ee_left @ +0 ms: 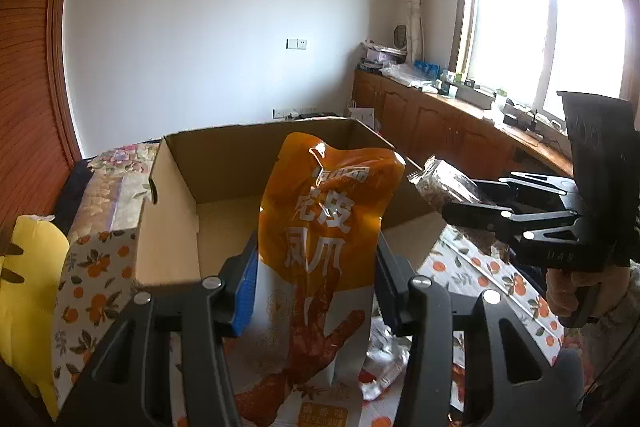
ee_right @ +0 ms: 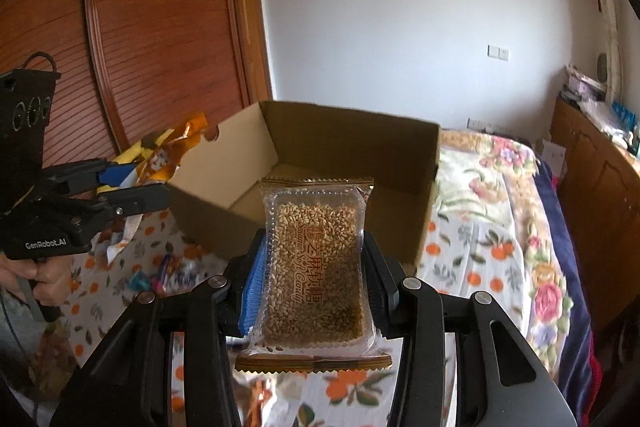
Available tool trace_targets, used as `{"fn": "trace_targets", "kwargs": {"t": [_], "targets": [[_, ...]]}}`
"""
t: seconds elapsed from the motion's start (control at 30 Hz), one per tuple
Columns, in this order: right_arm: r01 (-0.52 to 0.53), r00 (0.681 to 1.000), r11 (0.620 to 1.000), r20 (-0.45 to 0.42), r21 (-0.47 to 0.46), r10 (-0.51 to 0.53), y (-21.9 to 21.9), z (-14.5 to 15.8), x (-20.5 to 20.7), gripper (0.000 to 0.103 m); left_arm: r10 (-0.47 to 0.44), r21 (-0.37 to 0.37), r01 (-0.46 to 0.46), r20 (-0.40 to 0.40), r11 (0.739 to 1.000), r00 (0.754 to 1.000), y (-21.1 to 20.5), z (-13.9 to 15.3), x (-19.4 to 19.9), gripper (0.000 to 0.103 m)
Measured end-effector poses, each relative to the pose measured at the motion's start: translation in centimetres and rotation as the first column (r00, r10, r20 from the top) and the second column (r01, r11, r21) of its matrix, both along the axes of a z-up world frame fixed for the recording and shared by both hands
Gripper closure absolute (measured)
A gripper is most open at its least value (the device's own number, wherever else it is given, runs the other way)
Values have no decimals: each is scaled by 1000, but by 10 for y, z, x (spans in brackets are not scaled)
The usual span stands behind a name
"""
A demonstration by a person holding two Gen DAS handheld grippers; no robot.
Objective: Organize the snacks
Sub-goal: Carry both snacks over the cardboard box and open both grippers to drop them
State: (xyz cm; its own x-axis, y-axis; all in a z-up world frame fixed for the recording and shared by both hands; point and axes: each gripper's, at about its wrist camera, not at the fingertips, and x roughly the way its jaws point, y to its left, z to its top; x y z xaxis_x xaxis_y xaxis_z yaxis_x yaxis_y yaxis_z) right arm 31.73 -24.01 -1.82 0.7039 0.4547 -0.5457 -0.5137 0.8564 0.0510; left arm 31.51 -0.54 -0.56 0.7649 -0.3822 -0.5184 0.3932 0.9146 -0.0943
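My left gripper point(ee_left: 316, 279) is shut on an orange chicken-feet snack bag point(ee_left: 324, 227) and holds it upright just in front of an open cardboard box point(ee_left: 180, 179). My right gripper point(ee_right: 314, 279) is shut on a clear sesame soft candy pack point(ee_right: 316, 267), held in front of the same box point(ee_right: 424, 187). The box interior looks bare. In the left wrist view the right gripper point(ee_left: 472, 211) shows at the right with the candy pack point(ee_left: 448, 183). In the right wrist view the left gripper point(ee_right: 132, 187) shows at the left with the orange bag point(ee_right: 172, 147).
The box stands on a cloth with an orange-fruit print point(ee_left: 500, 275) over a bed with a floral quilt point(ee_right: 500, 195). More snack wrappers point(ee_right: 168, 271) lie on the cloth near the grippers. A yellow plush point(ee_left: 28, 287) sits at left. Wooden cabinets point(ee_left: 440, 123) run under the window.
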Motion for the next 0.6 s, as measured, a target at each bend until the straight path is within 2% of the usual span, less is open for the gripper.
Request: {"fn": "trace_targets", "kwargs": {"t": [0.6], "targets": [[-38, 999, 998, 37, -47, 40, 36, 11, 53, 59, 10, -18, -10, 8, 1000, 1000, 14, 22, 64, 54]]}}
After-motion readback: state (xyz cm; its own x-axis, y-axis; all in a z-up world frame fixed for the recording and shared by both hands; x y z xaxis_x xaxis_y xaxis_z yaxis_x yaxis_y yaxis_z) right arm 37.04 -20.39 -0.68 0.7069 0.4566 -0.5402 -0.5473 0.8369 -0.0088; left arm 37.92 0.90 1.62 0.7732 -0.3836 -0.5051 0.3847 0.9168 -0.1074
